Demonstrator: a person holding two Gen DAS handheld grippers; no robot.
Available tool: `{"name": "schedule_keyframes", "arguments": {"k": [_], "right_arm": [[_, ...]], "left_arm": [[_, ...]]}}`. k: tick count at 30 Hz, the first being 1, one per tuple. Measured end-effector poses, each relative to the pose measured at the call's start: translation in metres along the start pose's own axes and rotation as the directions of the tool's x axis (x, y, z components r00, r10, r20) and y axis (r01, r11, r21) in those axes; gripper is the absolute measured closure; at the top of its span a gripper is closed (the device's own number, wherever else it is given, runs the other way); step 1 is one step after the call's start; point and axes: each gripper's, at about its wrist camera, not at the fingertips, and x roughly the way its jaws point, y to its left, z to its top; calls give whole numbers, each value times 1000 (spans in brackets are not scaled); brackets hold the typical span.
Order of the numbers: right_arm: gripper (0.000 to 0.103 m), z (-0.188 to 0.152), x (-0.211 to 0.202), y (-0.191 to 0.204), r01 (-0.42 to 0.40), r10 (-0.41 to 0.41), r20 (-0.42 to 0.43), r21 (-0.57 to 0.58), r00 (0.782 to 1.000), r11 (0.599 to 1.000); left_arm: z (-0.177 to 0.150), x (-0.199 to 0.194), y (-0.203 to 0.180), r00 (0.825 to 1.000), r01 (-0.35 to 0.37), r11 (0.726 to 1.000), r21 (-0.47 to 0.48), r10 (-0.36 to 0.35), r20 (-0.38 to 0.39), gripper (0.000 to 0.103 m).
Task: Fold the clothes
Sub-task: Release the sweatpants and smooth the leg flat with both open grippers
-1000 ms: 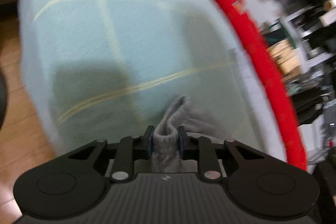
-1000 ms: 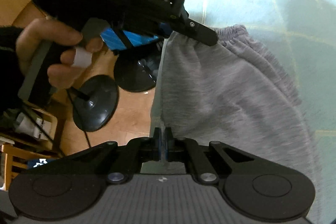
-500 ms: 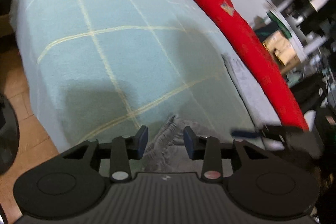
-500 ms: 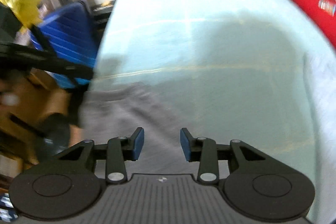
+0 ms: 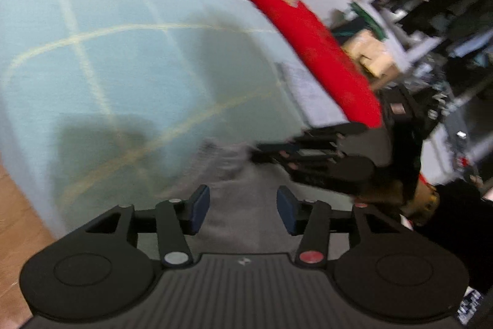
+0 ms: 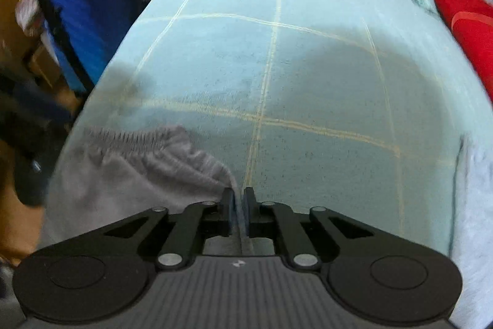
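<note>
the grey sweatpants (image 6: 132,174) lay at the near left corner of the light blue checked bedspread (image 6: 292,76), elastic waistband bunched toward the bed's left edge; the right gripper (image 6: 237,205) had just been closing, its blue pads nearly pressed together on the waistband's right corner, cloth apparently pinched between them, though blur made the contact hard to confirm; the left gripper (image 5: 243,211) had just been opening, its fingers (image 5: 198,210) spread above the grey fabric and pinching nothing; the red bolster (image 5: 295,20) lay along the bed's far side. judging by the rumpled, unsquared cloth, folding was at an early stage; flattening and the remaining folds were not yet done.
</note>
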Motion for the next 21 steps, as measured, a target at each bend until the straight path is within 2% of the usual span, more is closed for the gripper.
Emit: {"name": "schedule_keyframes", "arguments": {"k": [1, 2, 3, 5, 6, 8, 13, 16, 21], "right_arm": [[88, 0, -7, -2, -9, 8, 20, 20, 1000, 1000], [80, -1, -14, -3, -15, 14, 36, 39, 999, 999], [76, -3, -21, -4, -20, 17, 49, 63, 999, 998], [75, -7, -33, -4, -57, 51, 58, 103, 997, 993], [74, -12, -38, -2, -84, 78, 54, 119, 995, 989], [71, -27, -50, 3, -122, 120, 20, 129, 993, 984], [69, -73, -65, 25, -143, 157, -123, 117, 980, 983], [69, -101, -75, 38, -131, 152, -185, 121, 971, 984], [69, -128, -83, 43, -88, 125, -201, 185, 972, 979]], "left_arm": [[-2, 7, -2, 999, 27, 1000, 8, -27, -35, 51], [-5, 15, -4, 996, 45, 999, 21, -43, -76, 51], [-8, 22, -5, 994, 32, 999, 42, -27, -105, 50], [-16, 33, -4, 984, -89, 990, 108, 104, -143, 53], [-18, 35, -2, 977, -145, 978, 149, 165, -137, 54], [-16, 34, 5, 966, -199, 961, 192, 225, -125, 62], [-7, 27, 1, 971, -179, 970, 162, 201, -132, 61], [-12, 21, -11, 986, -88, 990, 109, 102, -135, 58], [-42, 32, -38, 980, -1, 990, 142, 29, -199, 59]]}}
